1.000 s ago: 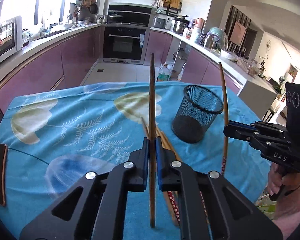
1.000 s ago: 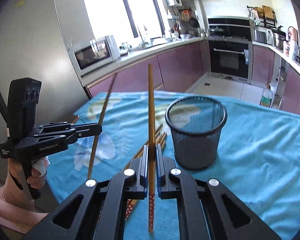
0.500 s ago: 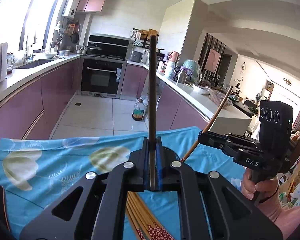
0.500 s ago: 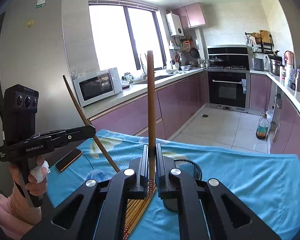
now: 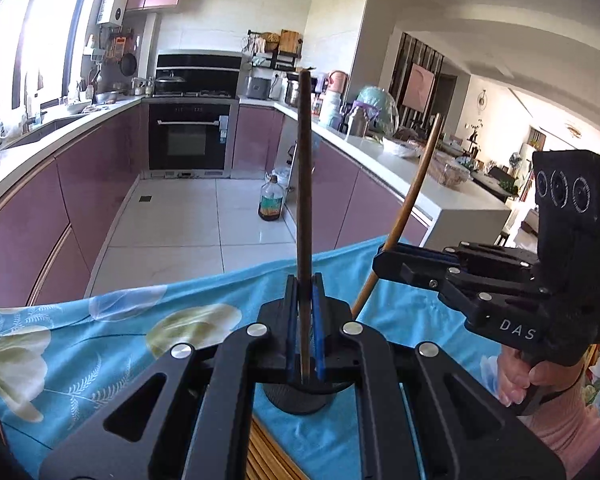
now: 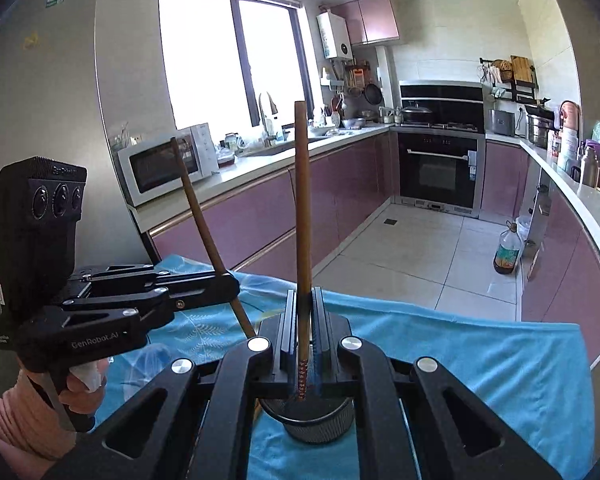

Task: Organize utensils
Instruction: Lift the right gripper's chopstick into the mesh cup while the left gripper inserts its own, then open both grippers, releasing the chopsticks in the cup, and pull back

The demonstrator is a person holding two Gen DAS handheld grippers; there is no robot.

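My left gripper is shut on a dark brown chopstick that stands upright between its blue pads. In the right wrist view my right gripper is shut on a second upright chopstick, whose lower end has a red pattern. Each wrist view also shows the other gripper from the side: the right gripper with its slanted chopstick, and the left gripper with its chopstick. The black mesh cup sits just below both jaws, mostly hidden. A bundle of loose chopsticks lies on the blue tablecloth.
The table's far edge drops to a tiled kitchen floor where an oil bottle stands. Purple cabinets, a microwave and an oven line the walls. A person's hand grips the right handle.
Both grippers have risen with their chopsticks and come closer together. The table has sunk low in both views, and the mesh cup now sits under the jaws instead of ahead.
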